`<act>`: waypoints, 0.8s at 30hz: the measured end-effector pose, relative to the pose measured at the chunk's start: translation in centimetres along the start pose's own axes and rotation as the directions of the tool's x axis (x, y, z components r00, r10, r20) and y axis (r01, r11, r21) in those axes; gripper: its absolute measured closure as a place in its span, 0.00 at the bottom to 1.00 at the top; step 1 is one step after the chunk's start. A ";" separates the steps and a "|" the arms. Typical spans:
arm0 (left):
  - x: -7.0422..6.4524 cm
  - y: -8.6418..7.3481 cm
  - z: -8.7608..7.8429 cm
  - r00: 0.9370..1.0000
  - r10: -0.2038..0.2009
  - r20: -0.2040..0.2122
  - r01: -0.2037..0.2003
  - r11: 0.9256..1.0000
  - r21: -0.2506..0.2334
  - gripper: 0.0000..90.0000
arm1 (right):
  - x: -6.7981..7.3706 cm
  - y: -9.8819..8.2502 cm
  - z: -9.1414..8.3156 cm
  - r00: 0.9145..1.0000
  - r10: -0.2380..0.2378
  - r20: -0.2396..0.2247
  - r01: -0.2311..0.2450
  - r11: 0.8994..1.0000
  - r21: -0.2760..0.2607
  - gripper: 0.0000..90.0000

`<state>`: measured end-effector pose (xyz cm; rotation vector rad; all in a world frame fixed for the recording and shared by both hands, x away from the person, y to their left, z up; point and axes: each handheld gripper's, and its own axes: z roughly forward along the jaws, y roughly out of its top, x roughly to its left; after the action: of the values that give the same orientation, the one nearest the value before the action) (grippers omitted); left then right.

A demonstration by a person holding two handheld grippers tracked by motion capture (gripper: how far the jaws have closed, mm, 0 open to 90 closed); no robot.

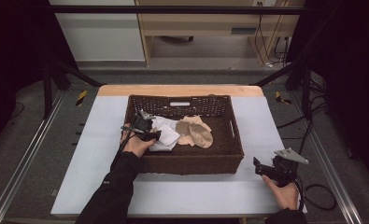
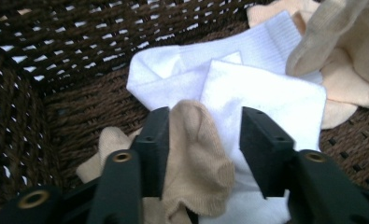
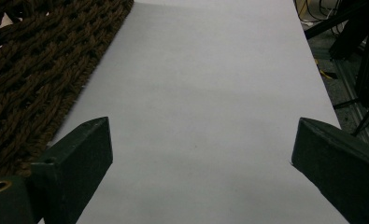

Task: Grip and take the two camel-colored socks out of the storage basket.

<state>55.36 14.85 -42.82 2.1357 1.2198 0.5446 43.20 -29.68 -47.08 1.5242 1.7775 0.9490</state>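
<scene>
Tan sock (image 2: 196, 163): bunched between the jaws of the left hand-held gripper (image 2: 198, 140), low in the wicker basket (image 1: 191, 163) at its left end, lying on white socks (image 2: 261, 98).
Left hand-held gripper: jaws part-way apart around the sock, one jaw touching it, not yet clamped.
Right hand-held gripper (image 3: 201, 154): jaws wide apart, holding nothing, resting on the counter (image 1: 196, 191) just beside the basket's right corner.
Progress: seemingly early; the socks remain inside the basket, more tan socks (image 1: 196, 132) heaped mid-basket, nothing laid out.
Setting: pale grey counter, black frame rails, cables on the floor.
</scene>
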 end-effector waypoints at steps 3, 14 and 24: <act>-0.1 0.0 0.2 1.000 0.006 0.001 -0.006 1.000 0.023 0.66 | 0.0 0.0 0.0 1.000 -0.001 -0.001 0.001 1.000 0.000 0.06; 0.3 0.1 0.0 1.000 -0.002 0.026 0.001 0.999 0.040 0.92 | 0.0 0.0 0.0 1.000 -0.004 -0.003 0.004 1.000 0.001 0.06; 0.6 0.3 -1.6 0.999 -0.022 0.035 0.025 0.996 -0.091 0.96 | 0.0 0.0 0.0 1.000 -0.004 0.000 0.004 1.000 0.005 0.06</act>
<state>54.89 15.77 -41.45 2.0432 1.1779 0.5416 43.20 -29.66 -47.09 1.5232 1.7829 0.9432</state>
